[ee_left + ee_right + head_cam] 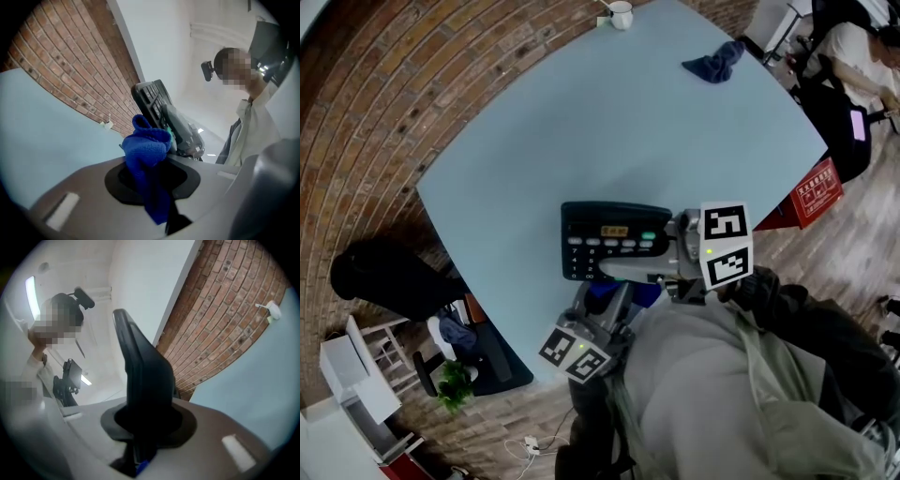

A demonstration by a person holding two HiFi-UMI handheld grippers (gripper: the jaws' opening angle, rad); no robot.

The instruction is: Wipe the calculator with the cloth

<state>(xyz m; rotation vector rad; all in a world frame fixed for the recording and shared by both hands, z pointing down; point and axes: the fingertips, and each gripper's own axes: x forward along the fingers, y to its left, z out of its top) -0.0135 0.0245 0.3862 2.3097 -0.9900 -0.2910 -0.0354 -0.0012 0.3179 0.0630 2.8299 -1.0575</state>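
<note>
- Left gripper [607, 305]: jaws closed on the blue cloth [147, 154]. The cloth is bunched, w/ a wad sticking out past the jaw tips and a tail hanging back toward the gripper body.
- Right gripper [654, 257]: jaws clamped on the black calculator [143, 380]. Its own view shows the calc. edge-on, rising straight out from between the jaws.
- In the head view the calc. shows keys up, display and key rows visible. The right jaws grip its right end, so most of the body extends left of them.
- The calc. looks held off the light-blue surface [581, 131], not lying flat on it.
- Seen from the left gripper, the calc. is directly ahead of the left jaws and just beyond the cloth wad, tilted. Can't tell whether cloth and calc. touch.
- The two sets of jaws are close together; the left ones come in below the calc.'s near edge in the head view.
- Second, darker cloth [714, 63] lies crumpled on the surface, well ahead of both jaws.
- White cup [621, 14] sits at the far edge of the surface, farther ahead again.
- Red box [818, 192] is on the brick floor [384, 112], off to the right of the right jaws.
</note>
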